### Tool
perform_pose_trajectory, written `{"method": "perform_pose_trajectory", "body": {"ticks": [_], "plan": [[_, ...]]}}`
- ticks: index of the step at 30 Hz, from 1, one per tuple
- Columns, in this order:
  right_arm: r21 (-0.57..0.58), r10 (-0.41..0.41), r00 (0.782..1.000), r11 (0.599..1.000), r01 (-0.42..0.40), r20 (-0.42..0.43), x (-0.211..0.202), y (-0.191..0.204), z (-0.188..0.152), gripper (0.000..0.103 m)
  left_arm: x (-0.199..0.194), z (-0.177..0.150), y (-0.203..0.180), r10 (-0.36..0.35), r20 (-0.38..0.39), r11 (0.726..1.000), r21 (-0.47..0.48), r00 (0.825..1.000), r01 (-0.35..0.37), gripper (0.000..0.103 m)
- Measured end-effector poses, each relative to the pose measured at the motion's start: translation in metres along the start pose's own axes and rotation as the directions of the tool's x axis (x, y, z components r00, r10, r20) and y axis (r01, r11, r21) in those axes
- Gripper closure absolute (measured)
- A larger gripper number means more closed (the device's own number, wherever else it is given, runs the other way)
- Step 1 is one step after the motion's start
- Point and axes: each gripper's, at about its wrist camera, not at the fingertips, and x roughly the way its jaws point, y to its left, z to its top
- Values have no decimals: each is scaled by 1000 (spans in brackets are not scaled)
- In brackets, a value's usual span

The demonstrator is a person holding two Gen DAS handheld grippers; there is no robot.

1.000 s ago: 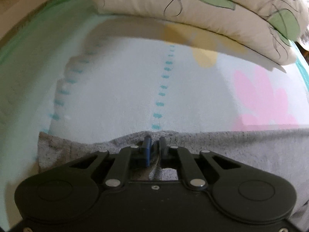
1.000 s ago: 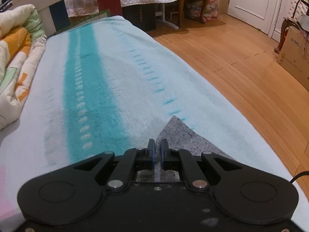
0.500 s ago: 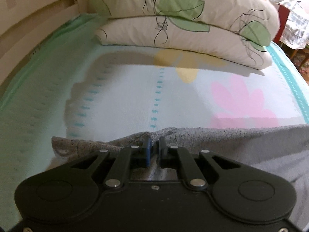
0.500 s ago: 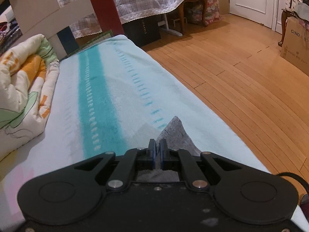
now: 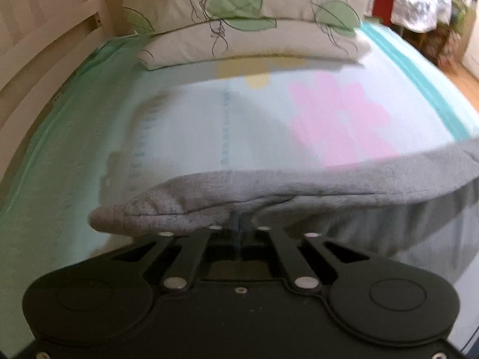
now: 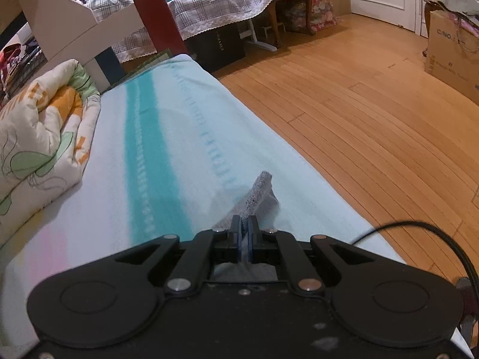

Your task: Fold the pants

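Observation:
The grey pants (image 5: 269, 188) hang lifted above the bed, their edge stretched across the left wrist view from lower left to the right border. My left gripper (image 5: 239, 224) is shut on that edge; its fingertips are mostly hidden under the cloth. My right gripper (image 6: 244, 224) is shut on another corner of the pants (image 6: 259, 193), which sticks up past the fingers near the bed's right edge.
A pale bed sheet (image 5: 179, 125) with a pink flower and teal stripes lies below. Leaf-print pillows (image 5: 248, 21) sit at the far end. A folded quilt (image 6: 39, 137) is at the left. The wooden floor (image 6: 374, 113) and a cardboard box (image 6: 452, 51) are to the right.
Both grippers have risen with the pants; the grey cloth has come up off the sheet and now hangs in the air. Both views have tilted up toward the room.

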Motion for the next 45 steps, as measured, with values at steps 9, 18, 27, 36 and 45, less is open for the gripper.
{"method": "perform_pose_trajectory", "body": {"ticks": [9,18,27,36,45], "plan": [[19,-40,998,999,41,-53,-9,-29,-52,99,-17,-36,20,-29,-69,999,-24,997,27,97],[-66,-112,993,992,110,-29,-8,-24,-60,101,-7,-37,54,-11,-25,969,-248,1000,5,49],[-64,-61,998,996,59,-35,-9,-19,-60,97,13,-32,96,32,-30,904,-426,999,-41,35],[-70,60,995,995,-66,-82,-19,3,-80,79,33,-51,117,14,-92,852,-520,996,-60,33],[-223,212,950,938,-263,-231,-41,91,-134,77,57,-50,119,-44,-68,807,-591,997,-5,33]]}}
